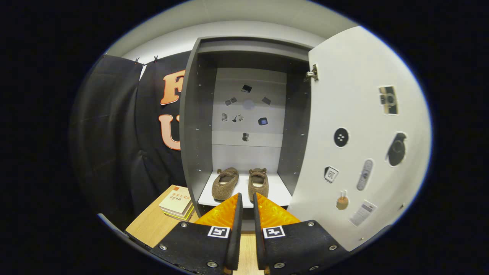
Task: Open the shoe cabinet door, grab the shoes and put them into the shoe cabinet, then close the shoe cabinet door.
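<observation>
At the far left of the frame the black cloth wall [114, 126] hangs in folds, clipped at its top edge. Below it, in the lower left, a small stack of books with a cream cover on top [177, 202] lies on my light wooden counter [147, 225], just beside the cabinet's left side panel.

In the middle of the frame stands the tall dark grey shoe cabinet [191, 114], open, with a pale back panel [248, 114] that carries several small stickers. On its white bottom shelf [280, 189] sit the two fuzzy brown slippers: the left slipper [225, 183] and the right slipper [258, 183], side by side, toes toward me, with a narrow gap between them. Both are fully inside the cabinet.

At the bottom centre, my claw [247, 196] points straight at that gap. Its fingers [225, 214] are pressed almost together, with only a thin slit left between them, and they pinch nothing. The tips sit just short of the slippers, over the shelf's front edge as I see it.

To the right, the white cabinet door [363, 65] stands swung wide open, hung on a metal hinge [312, 73] at the upper corner of the opening. Its inner face fills the right of the frame and is dotted with stickers of small objects.
</observation>
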### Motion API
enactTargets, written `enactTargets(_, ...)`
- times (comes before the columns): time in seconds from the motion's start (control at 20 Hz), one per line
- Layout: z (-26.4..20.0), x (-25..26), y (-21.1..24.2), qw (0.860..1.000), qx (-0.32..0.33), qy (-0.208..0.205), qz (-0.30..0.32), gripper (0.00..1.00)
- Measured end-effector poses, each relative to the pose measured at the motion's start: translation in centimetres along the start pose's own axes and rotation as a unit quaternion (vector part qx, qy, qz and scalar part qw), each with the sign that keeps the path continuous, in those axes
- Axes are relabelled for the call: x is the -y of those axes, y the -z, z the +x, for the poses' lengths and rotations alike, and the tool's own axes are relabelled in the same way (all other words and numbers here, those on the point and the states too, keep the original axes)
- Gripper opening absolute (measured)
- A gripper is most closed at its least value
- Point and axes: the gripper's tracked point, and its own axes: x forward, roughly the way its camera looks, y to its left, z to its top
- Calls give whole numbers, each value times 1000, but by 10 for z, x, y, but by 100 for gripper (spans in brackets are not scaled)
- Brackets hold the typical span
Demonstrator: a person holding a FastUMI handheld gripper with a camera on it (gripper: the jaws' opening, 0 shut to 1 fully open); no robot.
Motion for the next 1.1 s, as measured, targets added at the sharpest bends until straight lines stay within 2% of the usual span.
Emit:
enactTargets(0.35, -101, 71, 18, 997, 3, 78, 11, 24)
enactTargets(0.6, -153, 122, 39, 990, -2, 139, 25, 29)
enactTargets(0.75, -173, 155, 49, 985, -4, 170, 40, 31)
enactTargets(0.9, -179, 187, 54, 982, -5, 183, 56, 33)
enactTargets(1.1, -166, 218, 54, 983, -9, 169, 68, 37)
